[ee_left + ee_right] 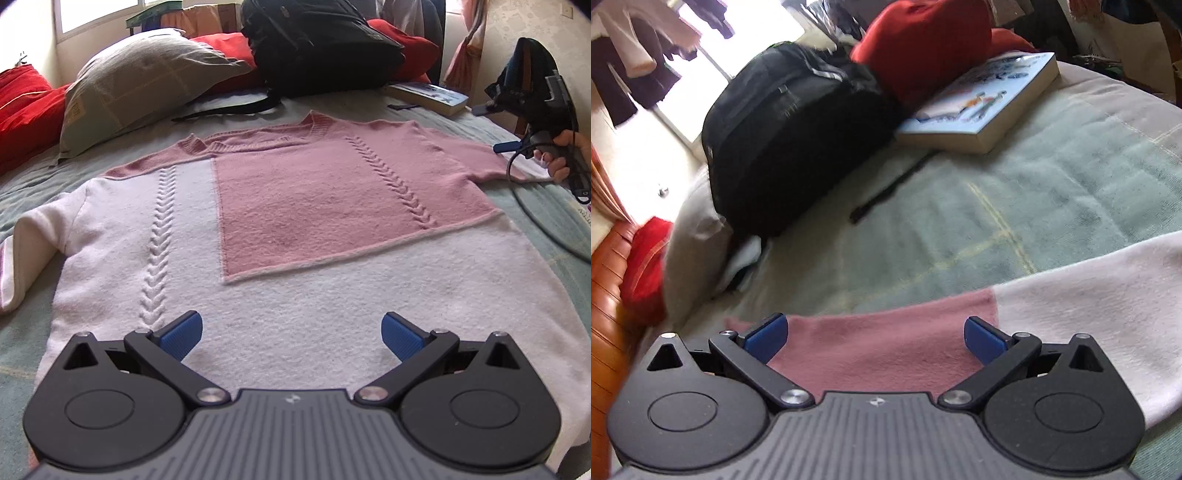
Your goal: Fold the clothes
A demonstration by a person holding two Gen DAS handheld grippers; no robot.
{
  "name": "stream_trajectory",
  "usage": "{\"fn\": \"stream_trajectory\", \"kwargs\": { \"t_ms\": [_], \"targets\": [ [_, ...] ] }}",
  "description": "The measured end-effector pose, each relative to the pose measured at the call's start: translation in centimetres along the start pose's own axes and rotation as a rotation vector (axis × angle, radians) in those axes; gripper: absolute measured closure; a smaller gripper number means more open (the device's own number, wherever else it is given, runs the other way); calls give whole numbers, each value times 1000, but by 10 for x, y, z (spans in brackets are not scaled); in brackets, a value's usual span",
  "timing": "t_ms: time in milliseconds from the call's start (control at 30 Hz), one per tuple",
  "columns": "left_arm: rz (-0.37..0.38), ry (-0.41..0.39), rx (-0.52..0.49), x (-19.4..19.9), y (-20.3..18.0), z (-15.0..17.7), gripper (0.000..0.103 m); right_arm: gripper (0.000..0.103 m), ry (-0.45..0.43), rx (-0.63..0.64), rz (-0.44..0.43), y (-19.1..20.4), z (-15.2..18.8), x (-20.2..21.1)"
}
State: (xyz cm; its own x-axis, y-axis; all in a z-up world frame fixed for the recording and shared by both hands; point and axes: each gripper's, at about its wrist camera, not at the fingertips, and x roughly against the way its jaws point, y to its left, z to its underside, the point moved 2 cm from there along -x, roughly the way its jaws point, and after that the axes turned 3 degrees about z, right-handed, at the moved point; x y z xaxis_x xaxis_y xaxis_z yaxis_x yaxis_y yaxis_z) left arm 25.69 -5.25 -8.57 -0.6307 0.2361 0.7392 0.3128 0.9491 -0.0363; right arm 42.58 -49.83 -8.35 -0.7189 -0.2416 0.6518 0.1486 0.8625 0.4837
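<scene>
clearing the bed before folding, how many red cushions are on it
3 in view: one cushion at the far left edge, one behind the grey pillow, one behind the backpack. More may be hidden.

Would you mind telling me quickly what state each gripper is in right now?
Left gripper: open, empty, over the sweater.
Right gripper: open, empty, fingers either side of the sweater's pink sleeve.

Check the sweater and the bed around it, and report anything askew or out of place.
The sweater lies flat and front-up, with no tear or stain visible. Its left sleeve is bent back on itself near the bed's edge. A black backpack and a book crowd the blanket above the collar.
</scene>
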Motion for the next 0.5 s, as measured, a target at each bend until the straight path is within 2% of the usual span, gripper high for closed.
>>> {"fn": "stream_trajectory", "kwargs": {
  "t_ms": [100, 500],
  "targets": [
    [8, 17, -17, -3, -5, 0, 1, 0, 11, 61, 64, 1, 5, -7],
    [-38, 49, -78, -5, -25, -9, 1, 0, -8, 93, 59, -18, 3, 5]
  ]
}}
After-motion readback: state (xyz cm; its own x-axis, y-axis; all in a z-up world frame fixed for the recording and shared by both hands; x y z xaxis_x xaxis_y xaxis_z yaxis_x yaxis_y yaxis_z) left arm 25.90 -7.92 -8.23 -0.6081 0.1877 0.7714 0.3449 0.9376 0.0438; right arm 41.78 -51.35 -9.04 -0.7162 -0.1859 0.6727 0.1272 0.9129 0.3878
